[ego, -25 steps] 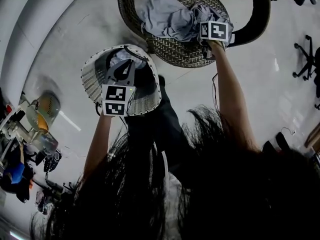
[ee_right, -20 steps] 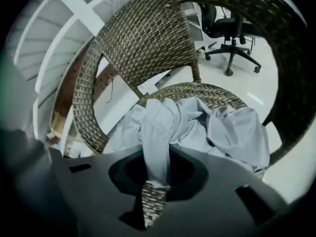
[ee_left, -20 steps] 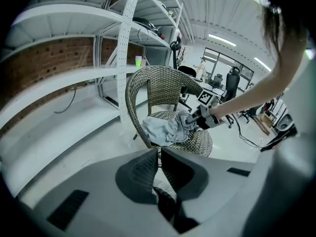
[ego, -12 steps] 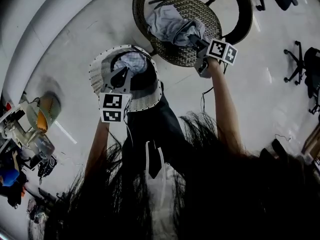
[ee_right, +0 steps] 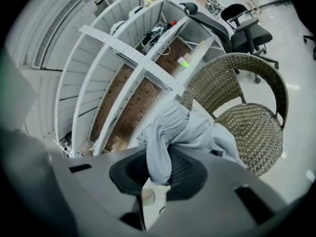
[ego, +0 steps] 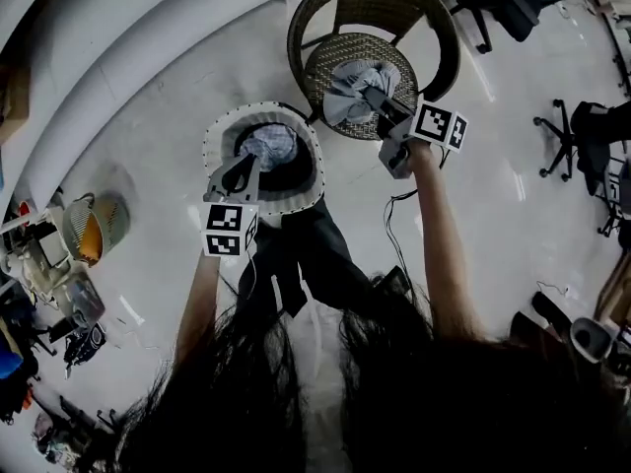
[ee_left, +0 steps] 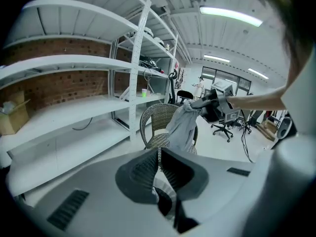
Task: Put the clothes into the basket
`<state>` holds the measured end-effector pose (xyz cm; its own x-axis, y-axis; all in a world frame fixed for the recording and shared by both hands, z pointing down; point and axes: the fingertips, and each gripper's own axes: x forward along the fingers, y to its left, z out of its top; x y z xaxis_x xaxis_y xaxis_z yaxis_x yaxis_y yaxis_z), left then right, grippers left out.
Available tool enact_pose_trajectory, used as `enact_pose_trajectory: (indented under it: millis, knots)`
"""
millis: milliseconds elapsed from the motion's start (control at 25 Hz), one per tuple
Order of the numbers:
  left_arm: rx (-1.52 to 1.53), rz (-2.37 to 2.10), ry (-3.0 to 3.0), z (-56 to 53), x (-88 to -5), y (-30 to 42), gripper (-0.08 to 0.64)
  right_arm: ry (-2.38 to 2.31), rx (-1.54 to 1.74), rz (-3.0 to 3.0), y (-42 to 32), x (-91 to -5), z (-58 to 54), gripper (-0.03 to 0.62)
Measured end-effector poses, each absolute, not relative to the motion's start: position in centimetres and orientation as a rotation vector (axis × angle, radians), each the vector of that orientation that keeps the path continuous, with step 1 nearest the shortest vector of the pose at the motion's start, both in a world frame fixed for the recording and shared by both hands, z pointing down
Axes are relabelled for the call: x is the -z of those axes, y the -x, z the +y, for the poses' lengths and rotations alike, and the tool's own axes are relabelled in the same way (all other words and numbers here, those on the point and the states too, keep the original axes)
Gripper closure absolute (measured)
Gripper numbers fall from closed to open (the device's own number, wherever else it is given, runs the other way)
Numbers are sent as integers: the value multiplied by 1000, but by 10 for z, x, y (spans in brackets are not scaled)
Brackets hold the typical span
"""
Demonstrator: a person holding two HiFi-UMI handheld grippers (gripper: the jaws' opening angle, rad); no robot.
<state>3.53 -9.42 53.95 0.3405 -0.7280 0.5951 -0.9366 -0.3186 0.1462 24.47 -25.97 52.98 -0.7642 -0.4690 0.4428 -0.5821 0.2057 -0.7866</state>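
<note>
A grey garment (ego: 357,79) hangs bunched above the seat of the wicker chair (ego: 345,52), with my right gripper (ego: 375,95) shut on it. In the right gripper view the grey garment (ee_right: 183,130) spills out from between the jaws. The white woven basket (ego: 219,134) holds a pale piece of clothing (ego: 268,146). My left gripper (ego: 240,175) is shut on the basket's near rim. A strip of white weave (ee_left: 163,190) shows between the jaws of the left gripper (ee_left: 159,157). The left gripper view also shows the garment (ee_left: 181,125) dangling from the right gripper (ee_left: 212,106).
White shelving (ee_left: 74,68) runs along the brick wall at the left. Black office chairs (ego: 582,131) stand at the right. A cable (ego: 394,215) trails over the pale floor. Clutter and a fan (ego: 84,230) sit at the lower left.
The right gripper has lifted the grey garment off the chair seat. The left gripper has risen with the basket. Floor and chair look farther away than before.
</note>
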Motion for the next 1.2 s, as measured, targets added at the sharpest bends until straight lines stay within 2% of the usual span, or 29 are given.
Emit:
enact_pose_trajectory:
  millis: [320,600,840,1200]
  knots:
    - [-524,-1544,-2117,-33,-497,19,529,-894,-1482,-2520,-180,-413,-199,528]
    - [-453,-1627,-2072,8,-479,74,529,-788,-1403,-2610,-115,-366,-139,528]
    - [-435,-1629,-2021,52,-492,101,529,-721,-1452,-2606,-67,-375,-93,528]
    - [-396,-1617,-1927,87,-520,112,529,-704,-1536,-2424,-34,-448,-42,528]
